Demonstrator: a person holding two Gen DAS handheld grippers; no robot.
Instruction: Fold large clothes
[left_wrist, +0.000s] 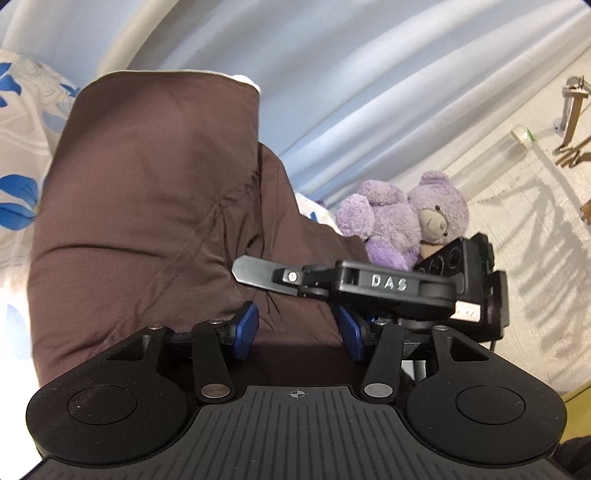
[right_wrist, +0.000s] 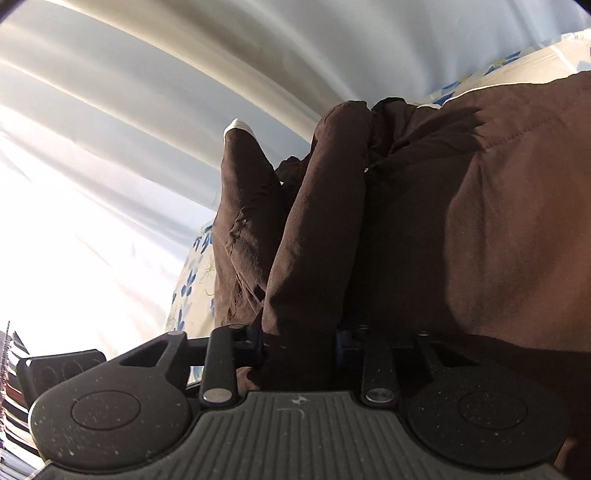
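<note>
Gripping brown garment (right_wrist: 303, 258), right tool (right_wrist: 299, 343)

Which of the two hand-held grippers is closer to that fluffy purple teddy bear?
The right hand-held gripper: it reaches in just in front of the fluffy purple teddy bear. The left hand-held gripper sits nearer the camera, brown cloth between its pads.

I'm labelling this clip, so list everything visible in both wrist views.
brown garment: one, dark brown, bunched on the bed, between both grippers' pads
bedsheet: one, white with blue flowers, under the garment
teddy bear: one, purple, right of the garment
curtain: one, pale blue, behind
clear tube: one, by the white wall
left gripper: black with blue pads, garment fold between them
right gripper: black, pads closed on a garment fold
</note>
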